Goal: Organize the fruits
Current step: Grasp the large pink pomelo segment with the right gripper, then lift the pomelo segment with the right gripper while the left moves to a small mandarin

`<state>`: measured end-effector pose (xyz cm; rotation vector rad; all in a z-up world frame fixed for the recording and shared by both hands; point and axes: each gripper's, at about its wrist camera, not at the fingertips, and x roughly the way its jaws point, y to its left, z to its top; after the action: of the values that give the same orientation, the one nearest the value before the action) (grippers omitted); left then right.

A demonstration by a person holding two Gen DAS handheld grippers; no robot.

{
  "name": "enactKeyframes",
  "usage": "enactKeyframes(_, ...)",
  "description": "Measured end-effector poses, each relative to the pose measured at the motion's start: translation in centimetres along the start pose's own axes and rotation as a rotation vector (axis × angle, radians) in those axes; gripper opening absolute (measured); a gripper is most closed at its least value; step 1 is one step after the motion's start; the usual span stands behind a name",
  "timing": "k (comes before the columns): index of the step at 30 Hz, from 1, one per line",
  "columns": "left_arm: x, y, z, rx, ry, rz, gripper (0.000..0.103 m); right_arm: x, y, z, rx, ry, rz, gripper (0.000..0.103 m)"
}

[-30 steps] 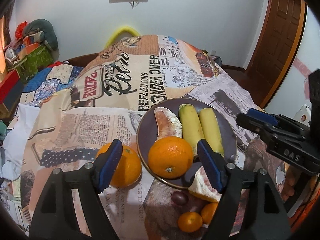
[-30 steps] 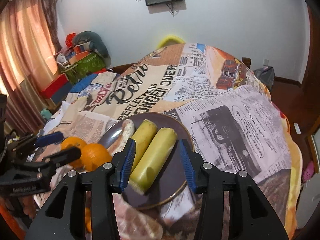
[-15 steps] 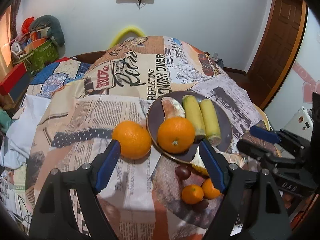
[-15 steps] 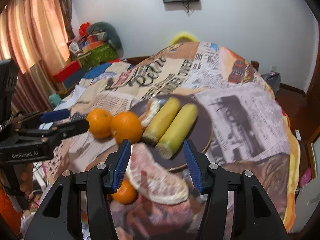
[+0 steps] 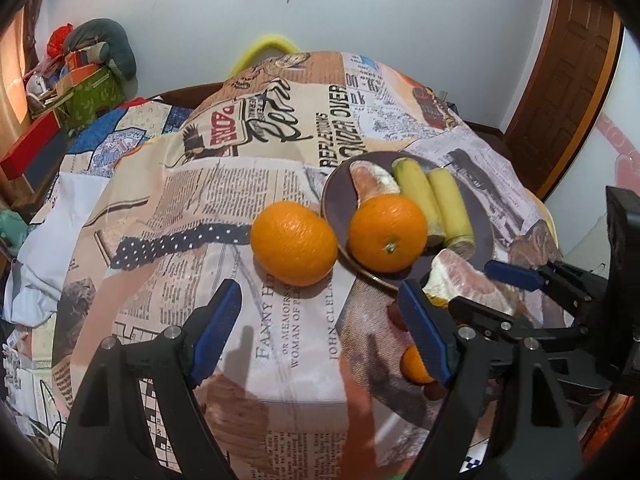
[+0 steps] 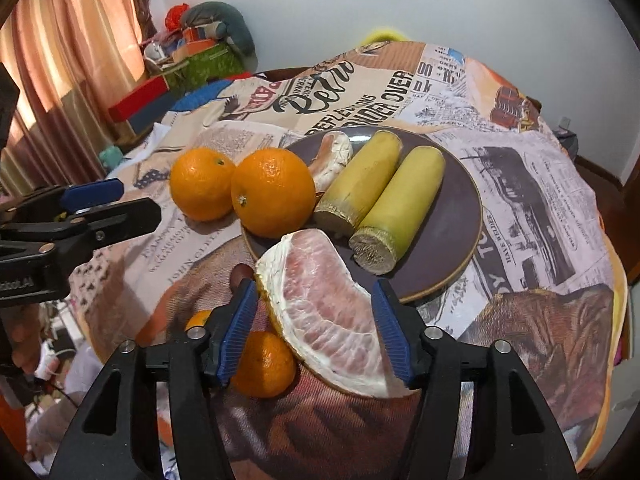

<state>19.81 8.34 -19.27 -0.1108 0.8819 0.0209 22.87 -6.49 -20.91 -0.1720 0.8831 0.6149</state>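
A dark round plate (image 6: 448, 240) (image 5: 486, 236) holds an orange (image 6: 273, 192) (image 5: 387, 233), two yellow-green cane pieces (image 6: 396, 204) (image 5: 434, 204) and a small pomelo segment (image 6: 330, 158) (image 5: 370, 180). A second orange (image 5: 295, 243) (image 6: 201, 189) lies on the cloth left of the plate. A large pomelo wedge (image 6: 328, 316) (image 5: 468, 284) lies at the plate's near edge, between the open jaws of my right gripper (image 6: 316, 332). My left gripper (image 5: 320, 332) is open and empty, hovering near the loose orange.
Small tangerines (image 6: 262, 364) (image 5: 416, 366) and a dark grape (image 6: 241, 273) lie on the newspaper-print tablecloth (image 5: 208, 208) near the front edge. Boxes and bags (image 5: 80, 88) are piled at the far left. A wooden door (image 5: 560, 80) stands to the right.
Both grippers have pulled back toward the table's front. The right gripper's open jaws moved from around the cane pieces to around the large pomelo wedge.
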Motion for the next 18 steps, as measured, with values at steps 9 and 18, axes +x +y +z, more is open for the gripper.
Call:
enactKeyframes(9,0.8,0.0,-0.6,-0.009,0.028,-0.011,0.081,1.0,0.7,0.1,-0.060,0.028,-0.034,0.063)
enactKeyframes(18,0.4,-0.8,-0.3,0.002,0.021,-0.024,0.081,-1.1,-0.5,0.0,0.020,-0.033,-0.004,0.046)
